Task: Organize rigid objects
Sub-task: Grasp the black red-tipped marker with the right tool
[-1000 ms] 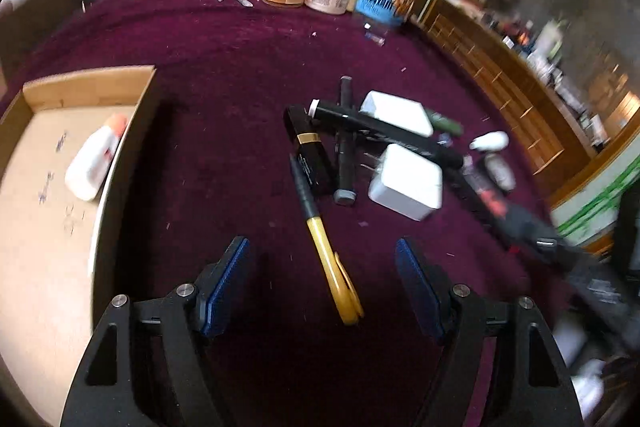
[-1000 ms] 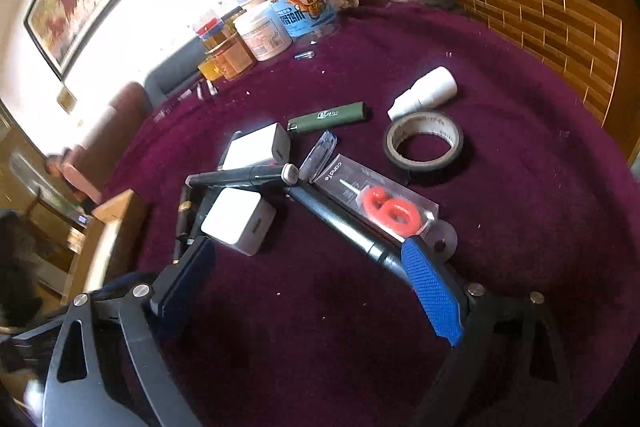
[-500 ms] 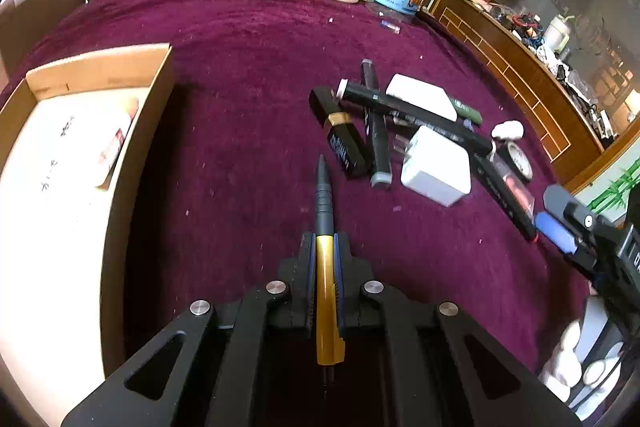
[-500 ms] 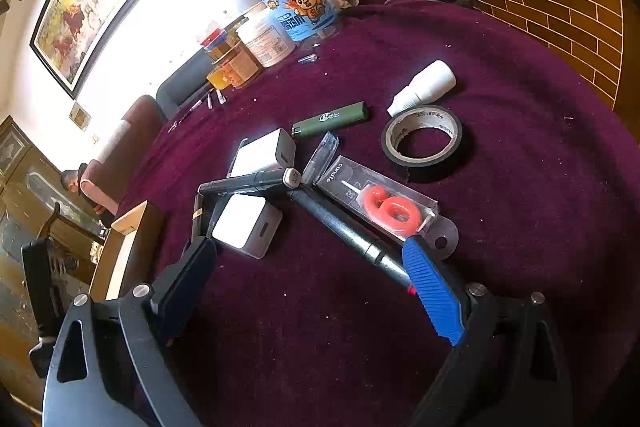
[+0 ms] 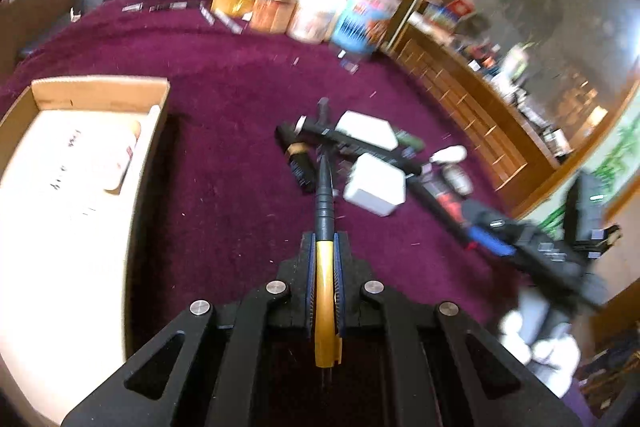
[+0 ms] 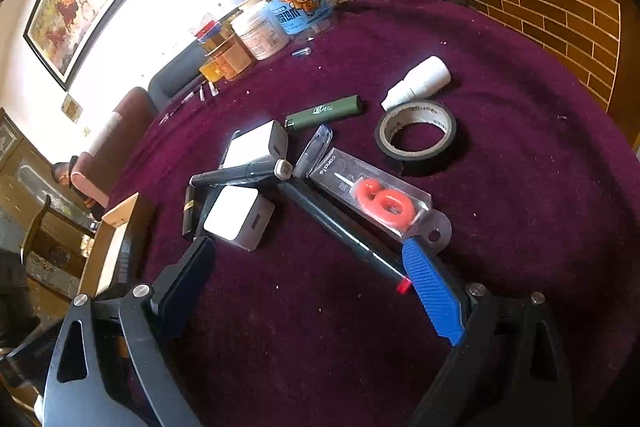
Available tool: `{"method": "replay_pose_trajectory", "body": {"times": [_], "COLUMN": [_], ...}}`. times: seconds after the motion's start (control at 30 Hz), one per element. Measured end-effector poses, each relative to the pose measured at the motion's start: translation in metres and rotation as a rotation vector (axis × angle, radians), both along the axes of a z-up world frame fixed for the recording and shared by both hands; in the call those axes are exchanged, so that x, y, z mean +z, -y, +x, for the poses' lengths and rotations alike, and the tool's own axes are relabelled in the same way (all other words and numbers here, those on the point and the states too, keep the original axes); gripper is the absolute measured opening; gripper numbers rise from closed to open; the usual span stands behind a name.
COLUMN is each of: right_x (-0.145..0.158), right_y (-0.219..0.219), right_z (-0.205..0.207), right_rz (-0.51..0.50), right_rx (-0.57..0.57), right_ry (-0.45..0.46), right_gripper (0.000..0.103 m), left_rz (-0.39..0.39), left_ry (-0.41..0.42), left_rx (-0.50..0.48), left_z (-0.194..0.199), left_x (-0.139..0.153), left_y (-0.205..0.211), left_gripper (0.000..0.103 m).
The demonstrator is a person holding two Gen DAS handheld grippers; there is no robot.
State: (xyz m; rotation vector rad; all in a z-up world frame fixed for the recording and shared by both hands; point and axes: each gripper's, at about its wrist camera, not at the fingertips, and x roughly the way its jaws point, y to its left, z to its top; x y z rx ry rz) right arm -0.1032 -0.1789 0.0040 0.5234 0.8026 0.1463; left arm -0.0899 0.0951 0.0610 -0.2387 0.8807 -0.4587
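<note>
My left gripper (image 5: pixel 323 247) is shut on a yellow-and-black pen (image 5: pixel 324 227), lifted off the purple cloth with its black tip pointing away from me. To its left stands an open cardboard box (image 5: pixel 100 93) holding a white glue bottle (image 5: pixel 116 163). A pile lies ahead: two white chargers (image 6: pixel 236 217), black markers (image 6: pixel 240 173), a black-and-gold tube (image 6: pixel 189 207), a green lighter (image 6: pixel 324 113), a clear packet with a red number candle (image 6: pixel 384 203), a tape roll (image 6: pixel 416 135) and a white bottle (image 6: pixel 420 81). My right gripper (image 6: pixel 312 279) stands open over the pile's near side, nothing between its fingers.
Jars and tubs (image 6: pixel 276 23) crowd the table's far edge, with small pens (image 5: pixel 160 7) beside them. A wooden brick-pattern cabinet (image 6: pixel 560 7) borders the table on the right. A person (image 6: pixel 64 175) sits far off at the left. Bare purple cloth (image 6: pixel 540 227) lies to the right.
My left gripper closed on the yellow-and-black pen and lifted it off the cloth, with the box now closer on the left. The right gripper stayed put and open.
</note>
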Motion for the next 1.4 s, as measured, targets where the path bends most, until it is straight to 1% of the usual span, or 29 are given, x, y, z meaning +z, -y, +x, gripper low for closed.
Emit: {"method": "replay_pose_trajectory", "body": {"times": [0.13, 0.23, 0.3, 0.4, 0.47, 0.53, 0.57, 0.6, 0.63, 0.7, 0.8, 0.83, 0.87, 0.9, 0.93, 0.97, 1.03, 1.07, 1.23, 1.37, 1.4], "right_x": [0.003, 0.004, 0.005, 0.002, -0.002, -0.007, -0.006, -0.006, -0.006, -0.005, -0.006, -0.007, -0.007, -0.007, -0.006, -0.006, -0.005, -0.005, -0.005, -0.004, -0.004], "right_y": [0.019, 0.033, 0.035, 0.025, 0.013, -0.006, -0.015, -0.025, -0.03, -0.032, -0.036, -0.04, -0.044, -0.048, -0.052, -0.055, -0.058, -0.058, -0.057, -0.057, -0.058], "right_z": [-0.008, -0.006, -0.003, 0.006, 0.01, 0.013, 0.012, 0.012, 0.012, 0.013, 0.023, 0.027, 0.032, 0.035, 0.039, 0.041, 0.044, 0.044, 0.042, 0.043, 0.045], "right_rz": [-0.008, -0.075, -0.099, -0.106, -0.092, -0.076, -0.107, -0.127, -0.125, -0.135, -0.225, -0.266, -0.315, -0.349, -0.394, -0.419, -0.459, -0.463, -0.458, -0.439, -0.439], "right_rx": [-0.036, -0.064, -0.049, 0.012, 0.051, 0.123, 0.141, 0.191, 0.216, 0.219, 0.187, 0.184, 0.179, 0.178, 0.177, 0.176, 0.174, 0.175, 0.167, 0.158, 0.156], "right_ry": [-0.009, -0.035, -0.05, -0.083, -0.101, -0.119, -0.112, -0.114, -0.112, -0.112, -0.131, -0.139, -0.141, -0.14, -0.139, -0.138, -0.135, -0.132, -0.128, -0.135, -0.137], "right_gripper": [0.095, 0.095, 0.095, 0.095, 0.092, 0.092, 0.092, 0.092, 0.092, 0.092, 0.091, 0.085, 0.077, 0.071, 0.059, 0.044, 0.033, 0.03, 0.028, 0.029, 0.029], "left_rz": [-0.085, -0.125, -0.139, -0.151, -0.162, -0.161, -0.16, -0.16, -0.162, -0.165, -0.171, -0.17, -0.17, -0.167, -0.164, -0.161, -0.152, -0.141, -0.051, 0.094, 0.117], "left_ry": [0.031, 0.037, 0.032, 0.015, 0.002, 0.0, 0.002, 0.002, 0.002, 0.004, 0.004, 0.003, 0.003, 0.0, -0.005, -0.014, -0.033, -0.041, -0.097, -0.122, -0.11], "left_rx": [-0.007, -0.001, 0.001, 0.009, 0.009, 0.012, 0.014, 0.017, 0.018, 0.022, 0.024, 0.025, 0.024, 0.024, 0.024, 0.023, 0.015, 0.011, -0.003, -0.002, -0.006], "left_z": [-0.016, -0.021, -0.022, -0.02, -0.019, -0.022, -0.022, -0.022, -0.023, -0.024, -0.025, -0.025, -0.025, -0.025, -0.025, -0.025, -0.025, -0.026, -0.022, -0.005, -0.001], "left_x": [0.018, 0.022, 0.021, 0.017, 0.014, 0.013, 0.013, 0.014, 0.014, 0.015, 0.015, 0.014, 0.013, 0.012, 0.011, 0.009, 0.006, 0.005, -0.012, -0.035, -0.04], "left_y": [-0.024, -0.036, -0.04, -0.042, -0.043, -0.044, -0.044, -0.045, -0.047, -0.049, -0.05, -0.049, -0.048, -0.047, -0.046, -0.045, -0.042, -0.039, -0.013, 0.017, 0.023], "left_gripper": [0.006, 0.006, 0.006, 0.006, 0.006, 0.006, 0.006, 0.006, 0.006, 0.006, 0.006, 0.006, 0.006, 0.006, 0.006, 0.006, 0.006, 0.006, 0.007, 0.007, 0.006]}}
